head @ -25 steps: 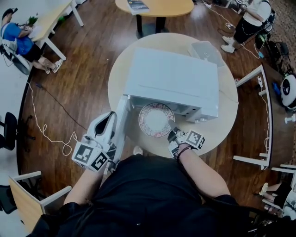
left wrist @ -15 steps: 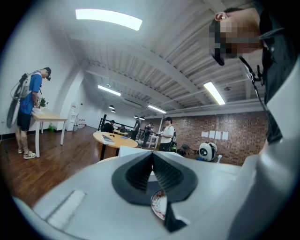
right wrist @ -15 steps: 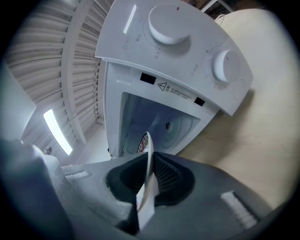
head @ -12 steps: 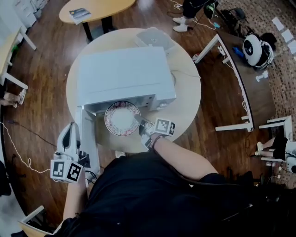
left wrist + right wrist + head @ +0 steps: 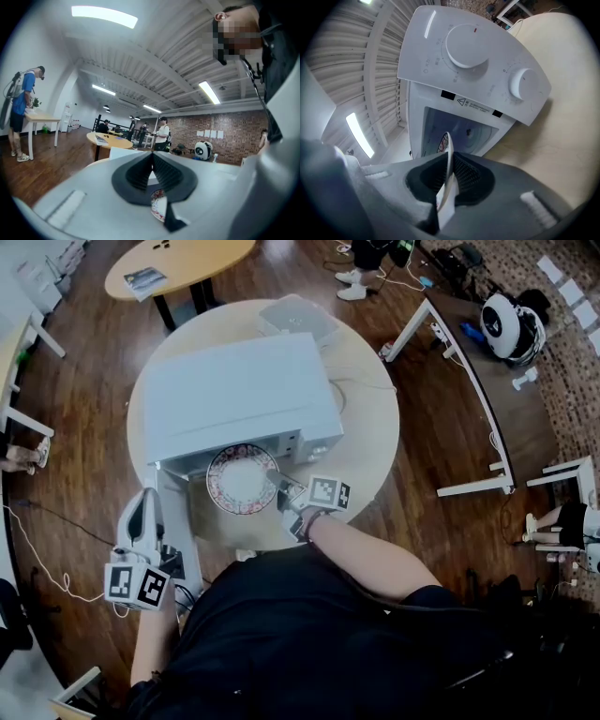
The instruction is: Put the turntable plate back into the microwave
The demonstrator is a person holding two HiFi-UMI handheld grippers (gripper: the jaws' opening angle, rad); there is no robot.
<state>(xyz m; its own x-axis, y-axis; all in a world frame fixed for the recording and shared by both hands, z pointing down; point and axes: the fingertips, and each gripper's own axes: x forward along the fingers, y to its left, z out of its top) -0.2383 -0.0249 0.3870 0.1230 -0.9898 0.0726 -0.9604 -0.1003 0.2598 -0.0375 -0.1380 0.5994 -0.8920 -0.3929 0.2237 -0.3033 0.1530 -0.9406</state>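
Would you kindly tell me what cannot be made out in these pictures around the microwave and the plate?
- Microwave cavity: head view, hidden beneath the microwave's own top.
- Plate, far rim: head view, covered by the microwave's front edge.
- Plate pattern: right gripper view, edge-on, clamped in the right hand-held gripper.
- Plate again: left gripper view, mostly behind the shut left hand-held gripper.
- Panel print: right gripper view, too small to read.

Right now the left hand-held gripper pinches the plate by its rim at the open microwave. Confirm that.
No: the right hand-held gripper pinches the plate by its rim at the open microwave, as the right gripper view shows. The left hand-held gripper holds nothing.
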